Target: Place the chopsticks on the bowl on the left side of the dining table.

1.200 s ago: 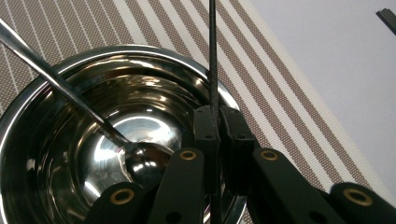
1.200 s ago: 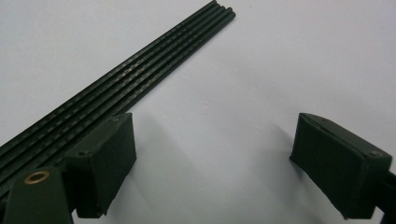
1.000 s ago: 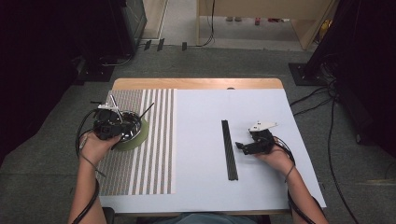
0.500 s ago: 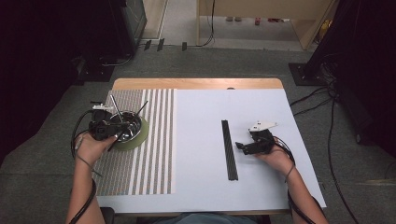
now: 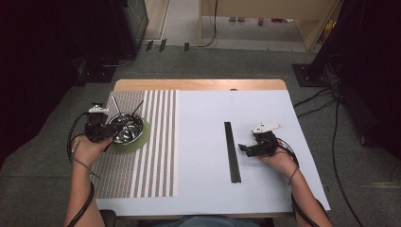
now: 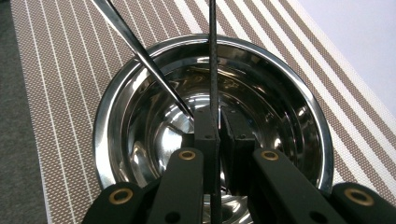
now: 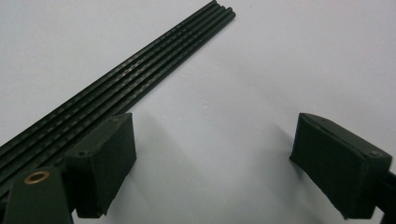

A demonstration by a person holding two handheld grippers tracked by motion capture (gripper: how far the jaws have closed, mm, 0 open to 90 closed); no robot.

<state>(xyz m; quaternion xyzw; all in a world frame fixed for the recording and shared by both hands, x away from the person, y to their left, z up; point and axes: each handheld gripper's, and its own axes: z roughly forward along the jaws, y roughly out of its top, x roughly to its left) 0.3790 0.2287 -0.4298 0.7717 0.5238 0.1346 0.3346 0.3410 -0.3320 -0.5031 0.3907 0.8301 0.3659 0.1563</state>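
A steel bowl sits on a green round mat on the striped placemat. A silver stick and a thin black rod lean out of the bowl. My left gripper reaches in from the bowl's left rim. In the left gripper view the gripper is shut on the black rod, which runs straight up over the bowl, with the silver stick beside it. My right gripper stands open just right of a bundle of black rods lying flat.
A white sheet covers most of the table, with a wooden edge at the far side. Cables trail from both grippers. Dark equipment and loose cables stand on the floor around the table.
My left gripper has drawn back to the left, from over the bowl to its left rim, uncovering the bowl. The right gripper has stayed put.
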